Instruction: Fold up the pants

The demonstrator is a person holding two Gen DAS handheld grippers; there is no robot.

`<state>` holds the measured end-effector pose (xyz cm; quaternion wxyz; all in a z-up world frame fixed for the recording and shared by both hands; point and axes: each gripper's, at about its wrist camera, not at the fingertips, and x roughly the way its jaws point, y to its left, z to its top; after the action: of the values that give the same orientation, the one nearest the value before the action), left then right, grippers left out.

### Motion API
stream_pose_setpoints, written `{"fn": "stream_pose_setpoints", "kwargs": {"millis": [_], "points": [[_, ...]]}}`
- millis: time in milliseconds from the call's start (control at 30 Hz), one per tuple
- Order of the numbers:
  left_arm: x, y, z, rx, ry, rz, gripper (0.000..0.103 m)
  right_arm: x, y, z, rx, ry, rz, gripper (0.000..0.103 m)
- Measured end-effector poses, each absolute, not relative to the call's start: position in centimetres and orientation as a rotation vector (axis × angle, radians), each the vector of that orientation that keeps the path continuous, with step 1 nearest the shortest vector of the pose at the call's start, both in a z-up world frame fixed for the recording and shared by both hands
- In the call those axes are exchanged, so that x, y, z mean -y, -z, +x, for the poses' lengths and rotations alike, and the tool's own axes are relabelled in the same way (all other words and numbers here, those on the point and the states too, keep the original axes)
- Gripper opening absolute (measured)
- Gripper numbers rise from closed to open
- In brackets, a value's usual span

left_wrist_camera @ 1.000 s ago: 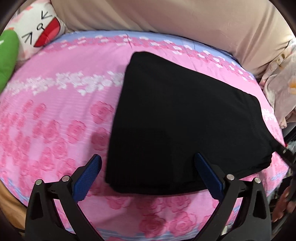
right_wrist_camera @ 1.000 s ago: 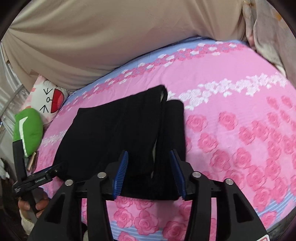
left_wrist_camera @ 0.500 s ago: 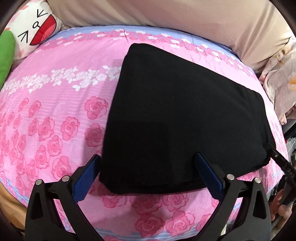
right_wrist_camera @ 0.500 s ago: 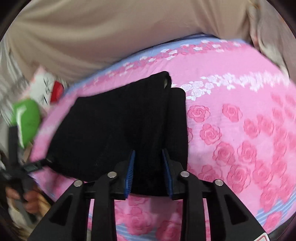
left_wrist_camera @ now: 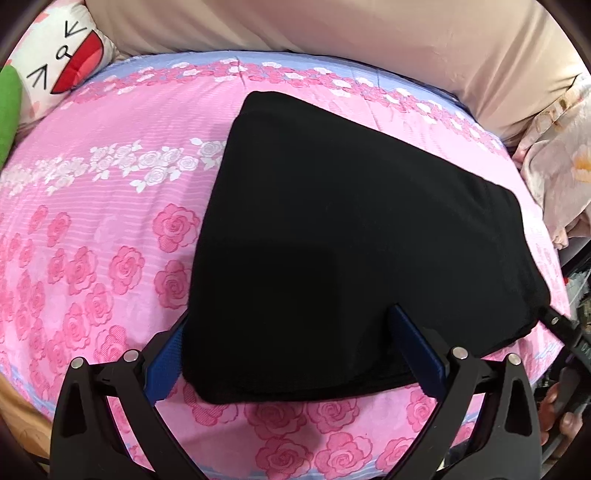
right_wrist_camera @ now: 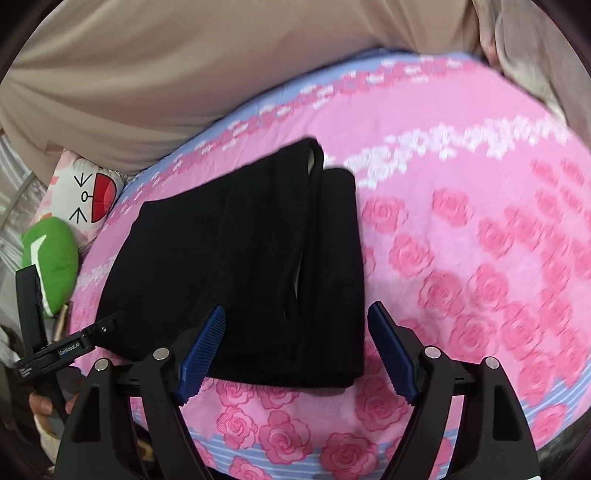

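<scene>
The black pants (left_wrist_camera: 354, 236) lie folded in a flat stack on the pink rose bedsheet (left_wrist_camera: 92, 229). My left gripper (left_wrist_camera: 291, 347) is open, its blue pads (left_wrist_camera: 417, 350) either side of the stack's near corner, with cloth overlapping the left pad. In the right wrist view the pants (right_wrist_camera: 251, 258) show folded layers with a narrower fold on the right. My right gripper (right_wrist_camera: 295, 343) is open over the near edge of the stack, and the left gripper (right_wrist_camera: 66, 347) shows at the stack's left corner.
A cartoon-face pillow (left_wrist_camera: 62, 55) and a green cushion (left_wrist_camera: 7, 110) lie at the bed's far left. A beige cover (left_wrist_camera: 369, 33) runs along the back. Floral bedding (left_wrist_camera: 557, 166) is bunched at the right. The bed's near edge (right_wrist_camera: 332, 458) is close below my grippers.
My right gripper was closing on the pants' near edge half a second ago and has now opened wide. My left gripper has moved in closer to the stack's corner.
</scene>
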<state>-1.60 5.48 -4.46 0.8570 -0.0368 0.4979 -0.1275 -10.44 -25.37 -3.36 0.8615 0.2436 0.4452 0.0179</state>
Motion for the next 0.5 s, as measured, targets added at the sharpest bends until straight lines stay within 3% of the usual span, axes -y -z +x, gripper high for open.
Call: {"fn": "stream_pose_setpoints", "kwargs": {"millis": [67,500], "points": [[-5.7,4.6,-1.1,-1.056,0.291,-0.106,0.098,25.4,3.8,-10.3,-0.937,-0.059,0.546,0.086],[-4.8,5.7,3.0,-1.069,0.34,-0.172,0.098,24.7,4.9,-7.2,-0.929,-0.063,0.57,0.092]]}}
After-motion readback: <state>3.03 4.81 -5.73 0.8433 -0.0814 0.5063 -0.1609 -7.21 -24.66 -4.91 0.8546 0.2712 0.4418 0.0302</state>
